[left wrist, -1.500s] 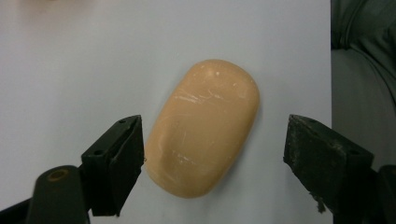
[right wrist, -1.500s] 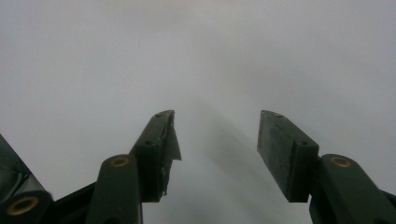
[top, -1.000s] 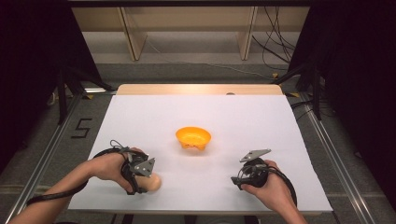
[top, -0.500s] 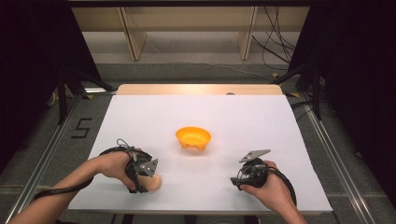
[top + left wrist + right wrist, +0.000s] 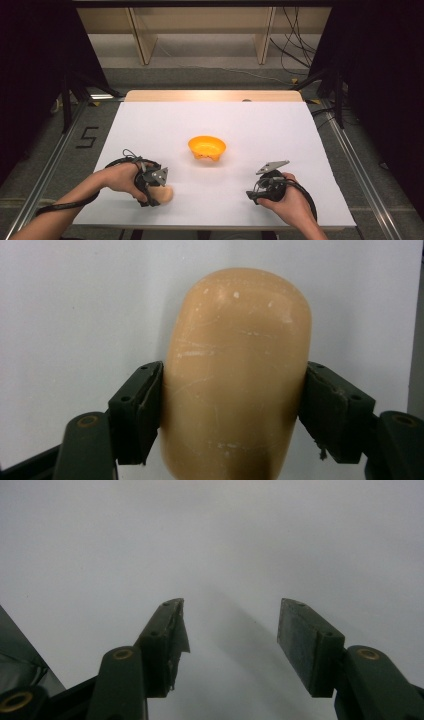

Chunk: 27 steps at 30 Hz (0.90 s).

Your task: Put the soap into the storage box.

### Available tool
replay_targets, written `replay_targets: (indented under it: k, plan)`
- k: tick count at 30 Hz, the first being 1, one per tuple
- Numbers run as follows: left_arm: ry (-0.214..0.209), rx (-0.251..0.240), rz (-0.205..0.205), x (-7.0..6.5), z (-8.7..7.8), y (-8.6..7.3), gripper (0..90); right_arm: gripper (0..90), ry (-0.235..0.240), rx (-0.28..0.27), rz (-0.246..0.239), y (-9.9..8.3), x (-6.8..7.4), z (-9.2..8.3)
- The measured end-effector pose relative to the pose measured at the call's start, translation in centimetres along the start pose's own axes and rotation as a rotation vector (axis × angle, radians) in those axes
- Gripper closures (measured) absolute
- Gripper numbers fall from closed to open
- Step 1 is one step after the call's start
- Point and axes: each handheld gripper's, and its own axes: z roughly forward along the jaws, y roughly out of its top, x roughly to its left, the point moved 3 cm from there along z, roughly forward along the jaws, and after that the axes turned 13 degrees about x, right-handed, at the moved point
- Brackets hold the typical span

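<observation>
A tan, smooth, rounded object (image 5: pixel 235 365) lies on the white table (image 5: pixel 150 125) near its front left. My left gripper (image 5: pixel 232 410) has just been closing its jaws around it, and both pads now press on its sides. From above, the left gripper (image 5: pixel 160 192) sits over the tan object (image 5: pixel 167 194). An orange bowl (image 5: pixel 206 147) stands in the middle of the table, apart from both grippers. My right gripper (image 5: pixel 251 194) rests at the front right, and its jaws (image 5: pixel 230 625) stand open with only bare table between them.
The table's front edge runs just below both hands. Metal rails flank the table on the left and right. Wooden shelf legs and loose cables stand on the floor beyond the far edge.
The left gripper's jaws have closed in on the tan object. Both hands and the bowl have stayed where they were.
</observation>
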Motion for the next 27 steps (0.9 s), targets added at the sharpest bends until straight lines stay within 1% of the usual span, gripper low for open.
replay_targets:
  k: [1, 2, 3, 5, 6, 10, 11, 14, 15, 16, 19, 20, 22, 23, 24, 25, 26, 27]
  plan:
    - [0.000, -0.003, -0.012, -0.1, 0.0, 0.1, 29.3, 44.8, 0.001, 0.001, -0.002, 0.0, 0.0, 0.0]
    - [0.004, 0.003, -0.007, -0.1, 0.0, 0.1, 29.4, 44.7, 0.004, 0.000, -0.001, 0.0, 0.0, 0.0]
    - [0.009, 0.022, 0.006, -0.1, -0.1, 0.1, 29.6, 44.7, 0.005, 0.000, -0.001, 0.0, 0.0, 0.0]
    - [0.021, 0.047, 0.003, -0.2, -0.1, 0.3, 29.9, 44.7, 0.004, 0.001, -0.001, 0.0, 0.0, 0.1]
    - [0.021, 0.047, 0.003, -0.2, -0.1, 0.3, 30.0, 44.7, 0.004, 0.001, -0.001, 0.0, 0.0, 0.1]
    - [0.017, 0.066, -0.048, -0.4, -0.1, 0.3, 30.4, 44.6, 0.010, 0.001, 0.007, 0.0, 0.1, 0.2]
    - [0.030, 0.065, -0.060, -0.4, -0.2, 0.3, 30.6, 44.6, 0.011, 0.000, 0.008, 0.0, 0.1, 0.2]
    - [0.036, 0.060, -0.071, -0.5, -0.2, 0.2, 30.8, 44.6, 0.011, -0.001, 0.010, 0.0, 0.1, 0.2]
    - [0.036, 0.054, -0.085, -0.6, -0.1, 0.1, 30.8, 44.7, 0.012, -0.001, 0.010, 0.0, 0.1, 0.2]
    - [0.041, 0.046, -0.088, -0.6, -0.1, 0.0, 31.0, 44.7, 0.011, -0.001, 0.011, -0.1, 0.1, 0.2]
    - [0.040, 0.018, -0.129, -0.7, -0.1, -0.4, 31.2, 44.7, 0.011, -0.001, 0.012, 0.0, 0.1, 0.2]
    - [0.039, 0.009, -0.132, -0.7, -0.1, -0.5, 31.3, 44.7, 0.013, -0.003, 0.014, 0.0, 0.0, 0.2]
    - [0.038, -0.016, -0.152, -0.8, -0.1, -0.8, 31.4, 44.7, 0.009, -0.006, 0.012, 0.0, 0.0, 0.3]
    - [0.043, -0.048, -0.156, -0.8, 0.0, -1.2, 31.5, 44.7, 0.013, -0.001, 0.019, -0.1, 0.0, 0.2]
    - [0.043, -0.048, -0.156, -0.8, 0.0, -1.2, 31.5, 44.7, 0.013, -0.001, 0.019, -0.1, 0.0, 0.2]
    - [0.047, -0.072, -0.169, -0.9, 0.0, -1.5, 31.5, 44.7, 0.014, -0.002, 0.021, 0.0, 0.0, 0.3]
    - [0.047, -0.072, -0.169, -0.9, 0.0, -1.5, 31.6, 44.7, 0.014, -0.002, 0.021, 0.0, 0.0, 0.3]
    - [0.048, -0.085, -0.173, -1.0, 0.1, -1.6, 31.6, 44.6, 0.015, -0.001, 0.022, 0.0, 0.0, 0.3]
